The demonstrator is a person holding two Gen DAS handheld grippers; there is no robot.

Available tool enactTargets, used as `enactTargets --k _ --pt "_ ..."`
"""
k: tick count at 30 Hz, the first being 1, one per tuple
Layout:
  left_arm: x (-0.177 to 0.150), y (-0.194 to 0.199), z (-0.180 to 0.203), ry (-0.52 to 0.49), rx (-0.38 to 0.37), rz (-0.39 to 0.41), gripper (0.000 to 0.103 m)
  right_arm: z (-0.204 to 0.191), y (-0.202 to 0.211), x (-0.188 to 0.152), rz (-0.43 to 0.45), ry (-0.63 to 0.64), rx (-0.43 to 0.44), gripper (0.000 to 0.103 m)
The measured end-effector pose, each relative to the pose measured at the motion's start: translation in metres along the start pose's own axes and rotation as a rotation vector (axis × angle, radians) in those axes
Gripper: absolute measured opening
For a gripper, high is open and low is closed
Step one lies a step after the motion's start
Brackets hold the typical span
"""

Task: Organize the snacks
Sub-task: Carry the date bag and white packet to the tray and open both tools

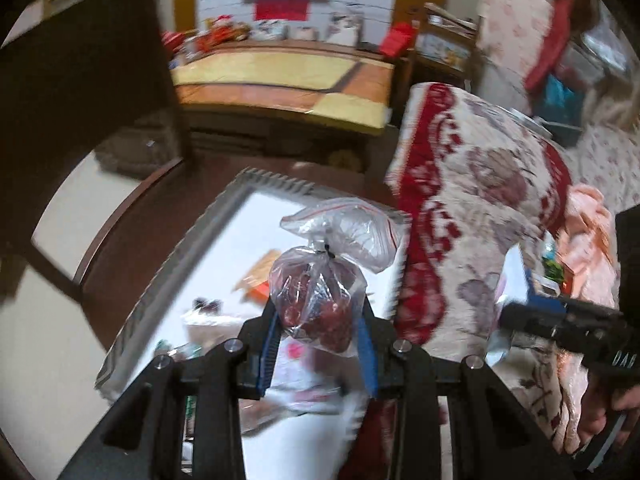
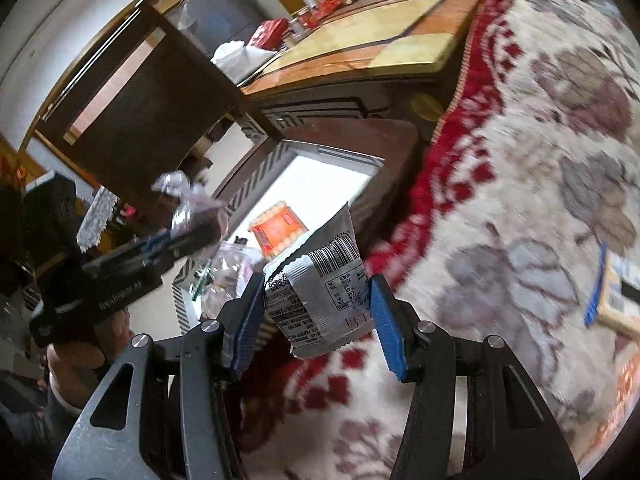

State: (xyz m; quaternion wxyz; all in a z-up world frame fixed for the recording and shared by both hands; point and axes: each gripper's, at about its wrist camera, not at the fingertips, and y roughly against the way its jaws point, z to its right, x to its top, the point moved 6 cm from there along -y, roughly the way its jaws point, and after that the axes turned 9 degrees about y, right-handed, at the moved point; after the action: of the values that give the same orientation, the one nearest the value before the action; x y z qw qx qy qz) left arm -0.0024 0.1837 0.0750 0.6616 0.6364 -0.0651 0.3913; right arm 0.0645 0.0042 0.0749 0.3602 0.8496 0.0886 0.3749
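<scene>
So, quick status from my end, both hands are loaded:

Left gripper [image 1: 320, 322]: jaws fairly narrow, clamped on a clear plastic bag [image 1: 316, 300] with dark red stuff inside, knotted at the top. I've got it by the lower half, so the knot and the loose crumpled top stick out past the fingertips.

Right gripper [image 2: 320, 318]: jaws about half wide, pressing both sides of a silver snack packet [image 2: 320, 286]. Barcode and small print face my camera, and its crimped top edge pokes out beyond the tips.

White box [image 1: 224, 264]: sits past and below the left jaws, with a zigzag-striped rim. From the right wrist view it's ahead of the jaws and a bit left.

Inside the box: an orange packet [image 2: 278, 230] just beyond the silver packet's top edge, plus a few other wrapped bits I can't make out, too blurry.

Blanket [image 2: 540, 200]: cream with red and grey flowers, fills everything right of the right jaws and runs underneath them too. In the left view it bulges up just right of the bag.

Other gripper cross-check: the right one shows at the far right edge of the left view, and the left one, with bag, is left of my right jaws.

Background: brown table [image 1: 132, 240] under the box, all smeared.
</scene>
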Motion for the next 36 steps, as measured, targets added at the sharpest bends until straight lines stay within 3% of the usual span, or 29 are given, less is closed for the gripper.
enactTargets --k 10,18,27,28,32,34,36 --pt "-0.008 -0.027 -0.054 0.110 0.031 -0.046 0.037 -0.039 -0.070 0.039 -0.094 0.102 -0.009 0.051" --pt "-0.009 -0.047 -0.058 0.124 0.034 -0.072 0.037 -0.035 -0.119 0.055 -0.179 0.164 -0.148 0.051" --pt "-0.005 -0.063 -0.060 0.137 0.052 -0.083 0.038 -0.024 -0.159 0.052 -0.240 0.152 -0.209 0.053" --pt "-0.005 -0.064 -0.061 0.141 0.054 -0.082 0.040 -0.023 -0.157 0.052 -0.232 0.137 -0.198 0.054" --pt "-0.008 -0.065 -0.063 0.158 0.070 -0.091 0.063 -0.027 -0.143 0.048 -0.202 0.115 -0.154 0.060" --pt "-0.009 -0.060 -0.064 0.152 0.081 -0.076 0.066 -0.029 -0.132 0.045 -0.183 0.104 -0.151 0.061" --pt "-0.009 -0.054 -0.063 0.145 0.094 -0.061 0.076 -0.031 -0.121 0.042 -0.158 0.084 -0.113 0.061"
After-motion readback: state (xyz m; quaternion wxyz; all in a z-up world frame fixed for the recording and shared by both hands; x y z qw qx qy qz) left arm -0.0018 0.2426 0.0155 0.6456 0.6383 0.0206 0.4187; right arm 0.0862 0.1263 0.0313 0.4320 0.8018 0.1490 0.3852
